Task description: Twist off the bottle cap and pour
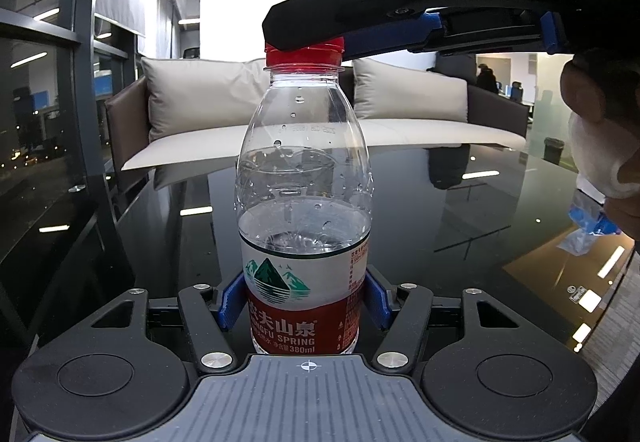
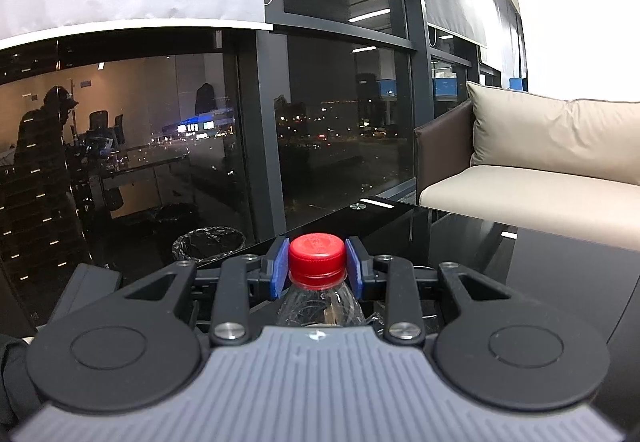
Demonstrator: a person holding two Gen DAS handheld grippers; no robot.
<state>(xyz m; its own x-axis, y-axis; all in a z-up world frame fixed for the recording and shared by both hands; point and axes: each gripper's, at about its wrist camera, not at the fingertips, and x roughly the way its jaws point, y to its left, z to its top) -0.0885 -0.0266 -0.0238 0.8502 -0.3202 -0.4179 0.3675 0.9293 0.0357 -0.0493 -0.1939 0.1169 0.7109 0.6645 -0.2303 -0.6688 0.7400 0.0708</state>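
Observation:
A clear plastic water bottle [image 1: 304, 177] with a red and white label stands upright on the black glass table [image 1: 460, 226], about half full. My left gripper [image 1: 304, 302] is shut on the bottle's lower body, blue pads on both sides. Its red cap [image 1: 305, 55] is on the neck. My right gripper [image 2: 317, 266] comes in from the right at cap height and is shut on the red cap [image 2: 317, 256], blue pads pressed on either side. In the left wrist view the right gripper [image 1: 308, 37] covers the cap's top.
A brown sofa with beige cushions [image 1: 200, 93] stands behind the table, also in the right wrist view [image 2: 540, 137]. Dark windows [image 2: 340, 129] run along the left. A bin with a plastic liner [image 2: 208, 242] sits on the floor. A blue and clear wrapper [image 1: 588, 230] lies at the right.

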